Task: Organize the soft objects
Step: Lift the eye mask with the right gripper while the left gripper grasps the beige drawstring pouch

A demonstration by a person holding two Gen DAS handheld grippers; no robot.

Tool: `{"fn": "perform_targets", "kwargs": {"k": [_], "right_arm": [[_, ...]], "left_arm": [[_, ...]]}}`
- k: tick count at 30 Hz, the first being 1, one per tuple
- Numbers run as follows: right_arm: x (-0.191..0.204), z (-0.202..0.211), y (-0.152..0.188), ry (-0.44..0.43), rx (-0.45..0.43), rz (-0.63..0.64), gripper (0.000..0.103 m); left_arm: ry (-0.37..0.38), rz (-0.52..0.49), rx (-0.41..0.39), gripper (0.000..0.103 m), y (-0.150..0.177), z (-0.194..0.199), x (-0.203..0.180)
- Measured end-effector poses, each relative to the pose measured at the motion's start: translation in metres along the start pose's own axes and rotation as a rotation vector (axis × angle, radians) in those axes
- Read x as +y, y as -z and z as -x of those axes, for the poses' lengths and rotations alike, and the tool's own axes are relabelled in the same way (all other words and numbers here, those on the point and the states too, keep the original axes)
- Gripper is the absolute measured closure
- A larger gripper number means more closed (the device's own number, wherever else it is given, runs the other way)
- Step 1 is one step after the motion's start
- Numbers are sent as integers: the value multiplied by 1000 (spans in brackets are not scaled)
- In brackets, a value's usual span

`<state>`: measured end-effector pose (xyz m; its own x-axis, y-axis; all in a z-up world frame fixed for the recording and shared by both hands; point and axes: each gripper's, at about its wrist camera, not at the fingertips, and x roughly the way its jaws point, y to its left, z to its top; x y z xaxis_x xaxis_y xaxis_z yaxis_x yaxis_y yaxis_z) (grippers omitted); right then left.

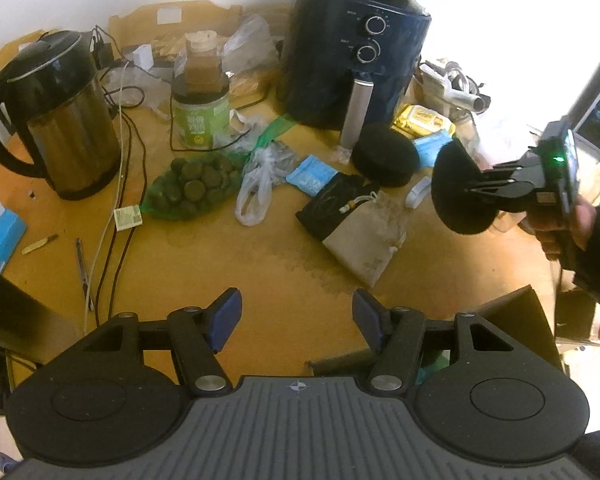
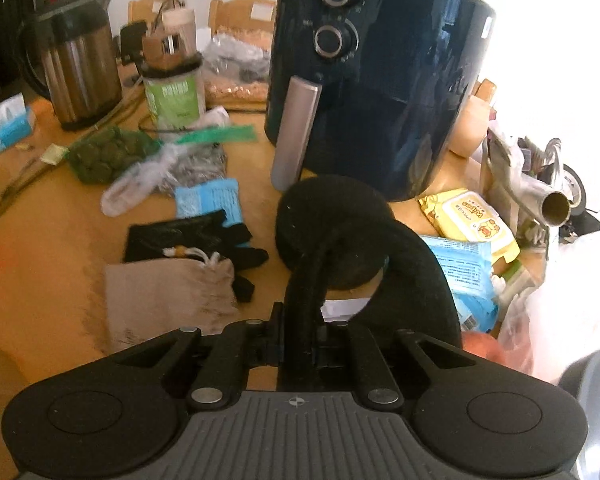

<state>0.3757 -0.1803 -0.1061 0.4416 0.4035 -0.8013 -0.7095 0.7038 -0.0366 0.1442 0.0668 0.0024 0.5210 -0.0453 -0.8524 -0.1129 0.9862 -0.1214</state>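
Air fryer, dark blue with two dials, stands at the back of the wooden surface and serves as reference. Directly in front of its handle lies a round black foam pad, resting on the surface. A second black foam pad is pinched at its edge by the right tool, held in the air to the right of the fryer and clear of the surface; in the right wrist view this pad curves up from the pressed-together fingers. The left tool sits well in front of the fryer, fingers spread, nothing between them. In front of the fryer and slightly left lies a beige drawstring pouch overlapping a black pouch. Left of the fryer: a green mesh bag of round pellets, a green-labelled jar and a steel kettle. A yellow wipes pack lies to the fryer's right.
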Motion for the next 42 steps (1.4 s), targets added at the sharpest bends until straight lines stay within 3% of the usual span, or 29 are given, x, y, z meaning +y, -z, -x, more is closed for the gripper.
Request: {"fn": "perform_targets", "kwargs": {"k": [8,25,33,42], "right_arm": [[-4,39,15,-74,-30,-103,90],[19,83,48,-66,-75,-200,90],[21,100,54,-20,-102,-252,90],[28,127,64,31,-124,-283,90]], "left_arm": [[7,-36,-9,43,-21,-10,2],[80,-243,11,43,-60,-51,-20],[155,-382,40,43,-66,-98,-41],[242,-439,125,51,-71,-168,-45]]}}
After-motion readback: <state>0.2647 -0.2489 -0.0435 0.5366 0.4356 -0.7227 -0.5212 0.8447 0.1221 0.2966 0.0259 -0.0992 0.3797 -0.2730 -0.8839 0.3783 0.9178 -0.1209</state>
